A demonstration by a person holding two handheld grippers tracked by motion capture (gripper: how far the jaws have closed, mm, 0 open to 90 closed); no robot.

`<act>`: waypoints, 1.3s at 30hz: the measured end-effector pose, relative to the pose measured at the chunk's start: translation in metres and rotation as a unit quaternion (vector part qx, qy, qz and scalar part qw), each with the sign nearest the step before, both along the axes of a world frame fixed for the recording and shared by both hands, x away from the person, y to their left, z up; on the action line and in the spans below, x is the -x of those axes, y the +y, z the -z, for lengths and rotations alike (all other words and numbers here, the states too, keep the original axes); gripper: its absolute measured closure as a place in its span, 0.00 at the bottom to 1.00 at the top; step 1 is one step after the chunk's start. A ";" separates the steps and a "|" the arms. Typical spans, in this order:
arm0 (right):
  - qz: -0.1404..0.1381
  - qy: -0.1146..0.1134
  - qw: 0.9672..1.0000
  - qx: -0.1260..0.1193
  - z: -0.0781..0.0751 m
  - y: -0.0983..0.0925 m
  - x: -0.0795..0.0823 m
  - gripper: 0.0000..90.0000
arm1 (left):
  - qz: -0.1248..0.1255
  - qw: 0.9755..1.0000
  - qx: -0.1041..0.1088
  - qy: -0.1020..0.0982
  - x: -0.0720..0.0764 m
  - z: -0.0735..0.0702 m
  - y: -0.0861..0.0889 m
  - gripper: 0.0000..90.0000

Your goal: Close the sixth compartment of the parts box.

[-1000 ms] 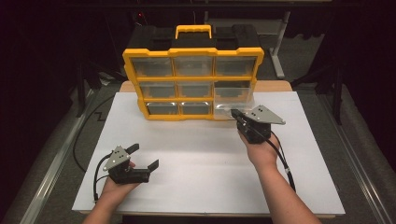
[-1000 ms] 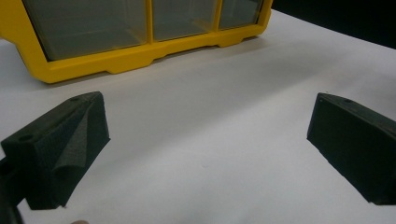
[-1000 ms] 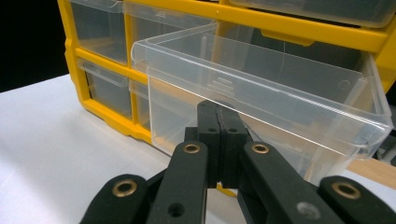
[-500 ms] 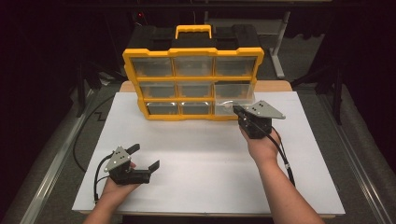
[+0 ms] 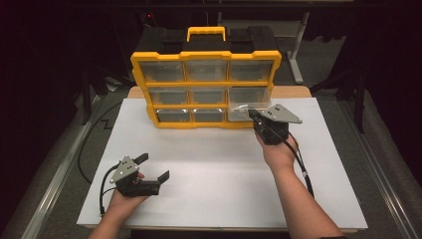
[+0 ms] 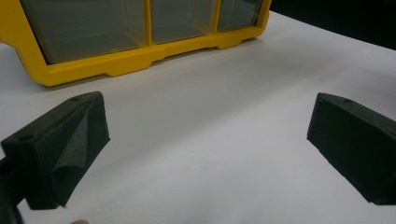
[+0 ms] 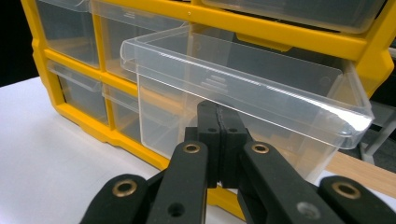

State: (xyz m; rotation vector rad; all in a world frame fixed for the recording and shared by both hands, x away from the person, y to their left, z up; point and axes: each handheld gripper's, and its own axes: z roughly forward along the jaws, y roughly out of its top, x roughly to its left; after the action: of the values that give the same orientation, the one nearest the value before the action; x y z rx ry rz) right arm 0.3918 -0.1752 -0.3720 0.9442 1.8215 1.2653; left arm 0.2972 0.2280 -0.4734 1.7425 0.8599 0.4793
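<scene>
**Right hand-held gripper at a pulled-out drawer**

Nearest the person, the left hand-held gripper (image 5: 153,168) sits low on the white table (image 5: 219,179) in the left hand (image 5: 124,199), its jaws spread wide with bare table between them. In the left gripper view the two black pads (image 6: 70,144) stand far apart and hold nothing; beyond them runs the yellow bottom edge of the organizer (image 6: 140,56).

Farther out, on the person's right, the right hand (image 5: 278,152) reaches forward with the right hand-held gripper (image 5: 251,115), a grey plate on top and a cable (image 5: 301,167) trailing back along the forearm. Its jaws are pressed together — in the right gripper view the pads meet with no gap, their tips up against the front wall of a clear drawer (image 7: 243,88), just under its lip. Whether they pinch any part of the drawer cannot be told.

That drawer is the task's thing: it sits at the right end of the organizer's (image 5: 206,89) bottom row and juts out from the yellow frame toward the gripper, while the others lie flush.

The organizer stands upright at the far edge of the table — three rows of three clear drawers, with a yellow handle (image 5: 206,33) on top.
</scene>
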 end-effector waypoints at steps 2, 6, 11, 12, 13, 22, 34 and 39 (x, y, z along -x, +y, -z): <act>0.001 -0.001 1.000 0.002 0.000 0.000 -0.001 1.00 | 0.000 1.000 0.000 -0.001 0.000 0.000 0.000 0.00; 0.003 -0.004 1.000 0.007 0.000 0.000 -0.004 1.00 | 0.000 1.000 0.000 0.000 0.000 0.000 0.000 0.00; 0.006 -0.006 1.000 0.011 0.000 0.001 -0.007 1.00 | 0.000 1.000 -0.002 0.000 0.000 0.000 0.000 0.00; 0.007 -0.006 1.000 0.012 0.000 0.001 -0.008 1.00 | 0.000 1.000 -0.002 0.000 0.000 0.000 0.000 0.00; 0.007 -0.007 1.000 0.013 0.000 0.001 -0.008 1.00 | 0.000 1.000 -0.003 0.000 0.000 0.000 0.000 0.00; 0.013 -0.007 1.000 0.016 -0.002 0.004 -0.015 1.00 | 0.000 1.000 -0.002 0.000 0.000 0.000 -0.001 0.00; 0.022 -0.006 0.999 0.022 -0.005 0.006 -0.028 1.00 | 0.001 1.000 -0.002 0.001 -0.001 0.001 -0.001 0.00; 0.022 -0.005 0.999 0.027 -0.006 0.007 -0.032 1.00 | 0.002 1.000 -0.004 0.002 -0.001 0.001 -0.001 0.00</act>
State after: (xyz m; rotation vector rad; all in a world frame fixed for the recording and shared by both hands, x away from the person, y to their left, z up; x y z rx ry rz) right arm 0.4239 -0.1681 -0.3662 0.9427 1.8083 1.1864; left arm 0.2982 0.2271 -0.4740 1.7529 0.8586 0.4779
